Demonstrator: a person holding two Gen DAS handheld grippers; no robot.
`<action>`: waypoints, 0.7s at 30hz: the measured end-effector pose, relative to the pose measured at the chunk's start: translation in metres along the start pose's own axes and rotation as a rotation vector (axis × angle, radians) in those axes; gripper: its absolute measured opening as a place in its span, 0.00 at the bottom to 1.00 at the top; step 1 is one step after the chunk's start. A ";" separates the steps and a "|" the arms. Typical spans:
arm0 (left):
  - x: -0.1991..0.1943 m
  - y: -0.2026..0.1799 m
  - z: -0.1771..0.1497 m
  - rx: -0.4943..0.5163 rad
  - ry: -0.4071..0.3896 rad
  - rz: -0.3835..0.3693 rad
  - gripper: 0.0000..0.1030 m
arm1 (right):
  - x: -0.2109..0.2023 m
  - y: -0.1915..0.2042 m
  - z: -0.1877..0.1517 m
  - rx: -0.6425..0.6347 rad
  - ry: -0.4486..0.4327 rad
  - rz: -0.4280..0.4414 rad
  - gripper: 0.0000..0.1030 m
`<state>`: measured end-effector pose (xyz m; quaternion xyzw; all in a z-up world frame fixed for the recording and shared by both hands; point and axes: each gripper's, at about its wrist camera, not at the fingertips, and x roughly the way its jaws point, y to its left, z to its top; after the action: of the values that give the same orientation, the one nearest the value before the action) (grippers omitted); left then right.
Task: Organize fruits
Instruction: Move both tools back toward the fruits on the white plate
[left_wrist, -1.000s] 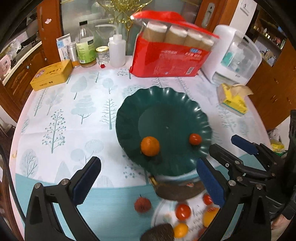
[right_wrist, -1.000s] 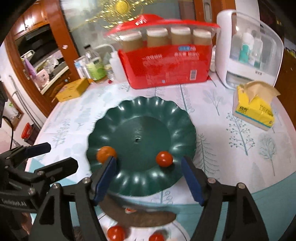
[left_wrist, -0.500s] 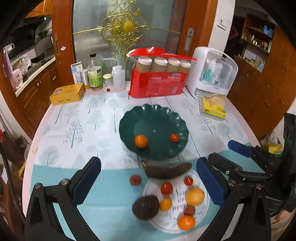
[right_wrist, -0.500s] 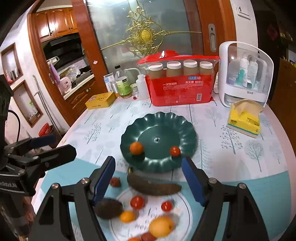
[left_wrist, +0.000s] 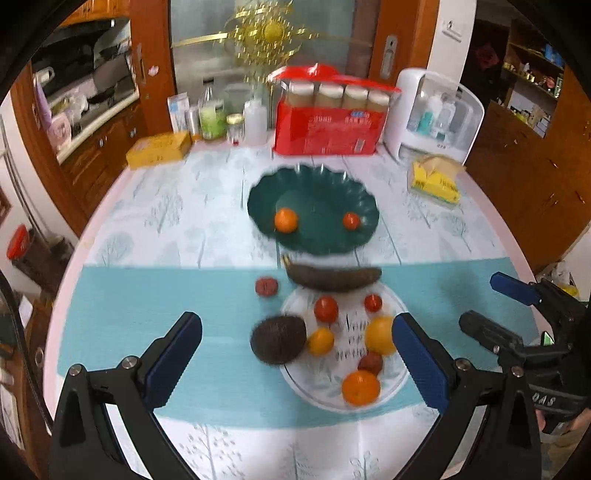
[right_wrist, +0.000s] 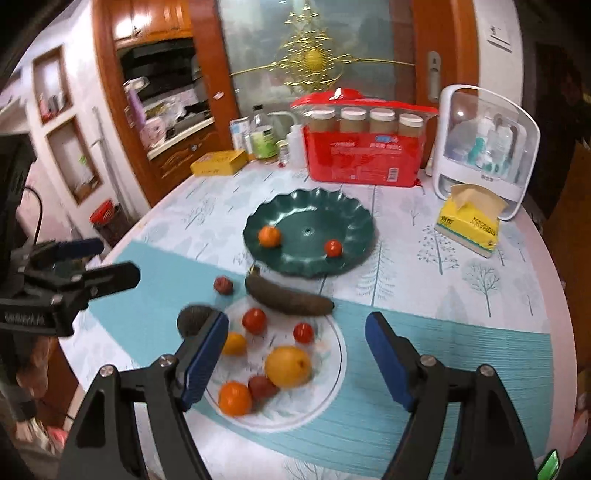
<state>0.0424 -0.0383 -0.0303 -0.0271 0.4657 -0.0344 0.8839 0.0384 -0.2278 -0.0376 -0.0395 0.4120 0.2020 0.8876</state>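
Fruits split across two plates, both grippers up and empty.

Green plate (right_wrist: 310, 212) carries two: one orange (right_wrist: 269, 236), one cherry tomato (right_wrist: 333, 247). White plate (right_wrist: 332, 373) holds seven, one dark banana (right_wrist: 290, 297) along its far rim, one avocado (left_wrist: 279, 339) on its left edge, one lychee (left_wrist: 266, 286) loose on the cloth. Left gripper (left_wrist: 295, 363) and right gripper (right_wrist: 295, 363) spread wide, gripping nothing.
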 end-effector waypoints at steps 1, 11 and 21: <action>0.003 0.000 -0.008 -0.014 0.017 0.000 0.99 | 0.001 0.000 -0.006 -0.010 0.005 0.018 0.75; 0.038 0.016 -0.049 -0.050 0.162 0.068 0.96 | 0.043 0.022 -0.069 -0.040 0.135 0.133 0.75; 0.086 0.027 -0.053 0.026 0.259 0.075 0.96 | 0.081 0.028 -0.089 0.049 0.195 0.190 0.68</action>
<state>0.0483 -0.0198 -0.1331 0.0063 0.5760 -0.0108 0.8174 0.0108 -0.1972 -0.1541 0.0022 0.5031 0.2701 0.8210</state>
